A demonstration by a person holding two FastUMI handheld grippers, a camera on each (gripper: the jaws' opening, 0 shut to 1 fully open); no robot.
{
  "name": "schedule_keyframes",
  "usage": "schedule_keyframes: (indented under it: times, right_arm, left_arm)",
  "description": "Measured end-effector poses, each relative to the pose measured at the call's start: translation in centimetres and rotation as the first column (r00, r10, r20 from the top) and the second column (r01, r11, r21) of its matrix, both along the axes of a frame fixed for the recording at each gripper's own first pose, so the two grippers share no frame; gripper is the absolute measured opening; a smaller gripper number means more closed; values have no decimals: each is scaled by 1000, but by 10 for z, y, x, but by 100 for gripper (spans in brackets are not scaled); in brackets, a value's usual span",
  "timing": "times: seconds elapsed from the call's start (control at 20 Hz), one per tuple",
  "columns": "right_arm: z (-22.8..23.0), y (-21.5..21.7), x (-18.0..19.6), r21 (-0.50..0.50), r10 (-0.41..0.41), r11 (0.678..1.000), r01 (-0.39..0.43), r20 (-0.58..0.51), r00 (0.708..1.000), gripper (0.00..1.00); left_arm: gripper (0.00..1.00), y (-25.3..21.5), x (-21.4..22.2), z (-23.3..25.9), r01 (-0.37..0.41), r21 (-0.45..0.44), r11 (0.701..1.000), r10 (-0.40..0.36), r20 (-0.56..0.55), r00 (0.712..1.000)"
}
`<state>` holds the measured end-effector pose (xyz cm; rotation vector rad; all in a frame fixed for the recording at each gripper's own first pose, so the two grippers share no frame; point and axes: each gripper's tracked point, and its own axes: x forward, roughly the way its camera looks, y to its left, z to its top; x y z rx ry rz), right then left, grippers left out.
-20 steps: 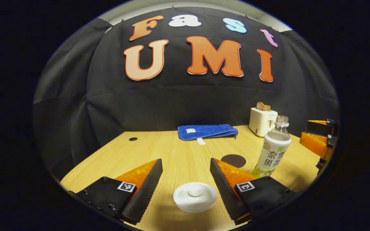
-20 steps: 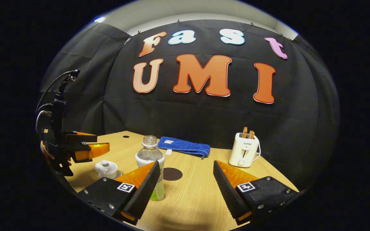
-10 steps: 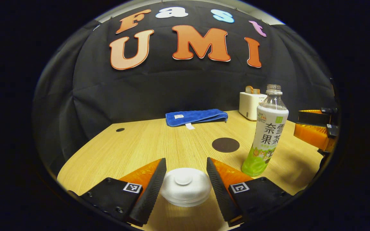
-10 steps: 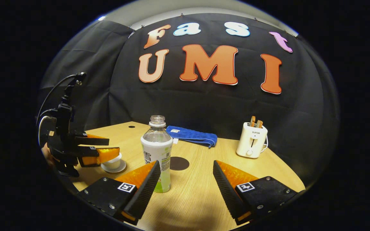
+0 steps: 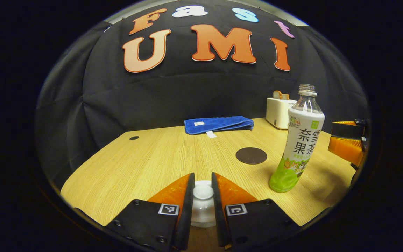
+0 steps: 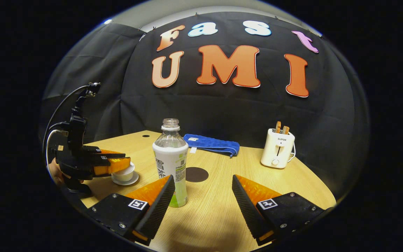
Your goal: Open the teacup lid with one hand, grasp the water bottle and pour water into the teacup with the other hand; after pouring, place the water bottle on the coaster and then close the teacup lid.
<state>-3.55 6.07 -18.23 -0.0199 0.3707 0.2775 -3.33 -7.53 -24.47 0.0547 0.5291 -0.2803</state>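
The white teacup lid (image 5: 203, 206) lies between my left gripper's fingers, low in the left gripper view. My left gripper (image 5: 202, 177) is shut on the lid's round knob (image 5: 203, 191). In the right gripper view, that left gripper (image 6: 112, 164) sits on top of the white teacup (image 6: 124, 173), which stands on its saucer (image 6: 127, 181). The uncapped water bottle (image 6: 171, 164) stands upright on the table, just left of my right gripper (image 6: 201, 196). The right gripper is open and holds nothing. A dark round coaster (image 6: 197, 174) lies behind the bottle (image 5: 301, 140).
A folded blue towel (image 5: 217, 125) lies at the back of the wooden table (image 6: 222, 210). A white toaster (image 6: 277, 153) with toast stands at the back right. A small hole (image 5: 134, 138) is in the table's far left corner.
My left gripper came down over the teacup and its fingers closed from wide open onto the lid's knob. The right gripper shifted slightly and stays open.
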Motion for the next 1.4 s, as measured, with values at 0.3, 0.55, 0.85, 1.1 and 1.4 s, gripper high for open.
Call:
schedule_keyframes:
  times: [0.3, 0.55, 0.85, 1.1, 1.4]
  right_arm:
    - [-4, 26, 0, 60, 55, 997, -53, -24, 998, 99]
    - [-18, 48, 6, 56, 89, 995, -85, -60, 994, 99]
    - [-33, 72, 12, 70, 126, 990, -120, -98, 987, 93]
    - [-41, 76, 16, 38, 119, 993, -116, -116, 986, 69]
    - [-34, 75, 21, 2, 133, 991, -133, -96, 987, 64]
  left_arm:
    - [27, 5, 4, 14, -21, -17, 1000, 22, 48, 999]
    - [27, 19, 8, 32, -55, -17, 998, 56, 89, 994]
    - [26, 38, 4, 37, -96, -12, 995, 97, 105, 990]
    - [27, 54, 0, 35, -131, -3, 991, 131, 109, 985]
    - [27, 67, -3, 38, -160, 2, 987, 159, 118, 980]
